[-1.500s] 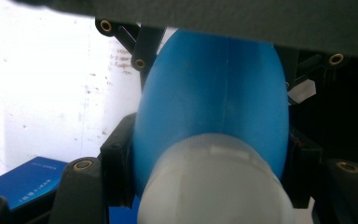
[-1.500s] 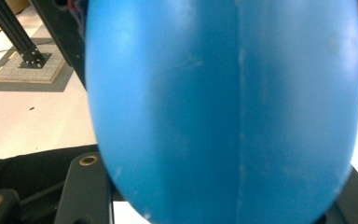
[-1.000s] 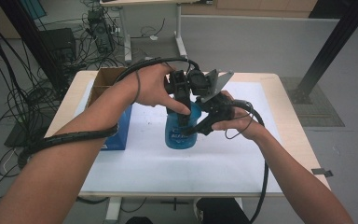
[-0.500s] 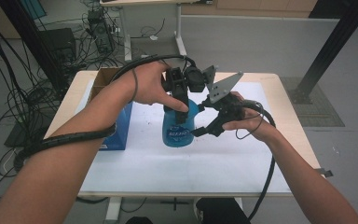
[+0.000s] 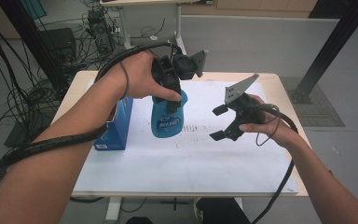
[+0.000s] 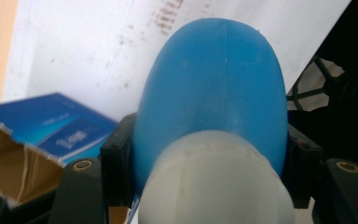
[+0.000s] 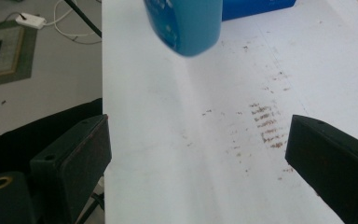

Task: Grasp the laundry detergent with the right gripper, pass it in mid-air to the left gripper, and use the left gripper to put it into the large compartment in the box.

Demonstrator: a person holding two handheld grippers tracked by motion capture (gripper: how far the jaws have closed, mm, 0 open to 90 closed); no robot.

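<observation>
Clamping the blue bottle (image 5: 167, 116) near its top, the left gripper (image 5: 172, 95) holds it upright over the white sheet (image 5: 191, 158) that covers the table (image 5: 279, 81). In the left gripper view the two black jaws press on either side of the bottle's rounded blue shoulder (image 6: 214, 88), just below its white cap (image 6: 214, 182). From the high view the bottle's base seems clear of the sheet, though whether it is lifted free is hard to tell there — in the right gripper view the bottom of the bottle (image 7: 186, 25) shows blurred above the sheet.

The right gripper (image 5: 221, 123) is to the right of the bottle and apart from it, with its jaws spread wide and pointing toward the bottle. They have just been opening, and nothing lies between them — the right gripper view shows only the bare sheet and a patch of brownish smudges (image 7: 265, 123) between its two pads.

A blue box (image 5: 116, 126) stands on the table to the left of the bottle, partly behind the person's left forearm; in the left gripper view its torn cardboard flap (image 6: 14, 158) is open beside the bottle. A black cable trails from each gripper along the forearms.
</observation>
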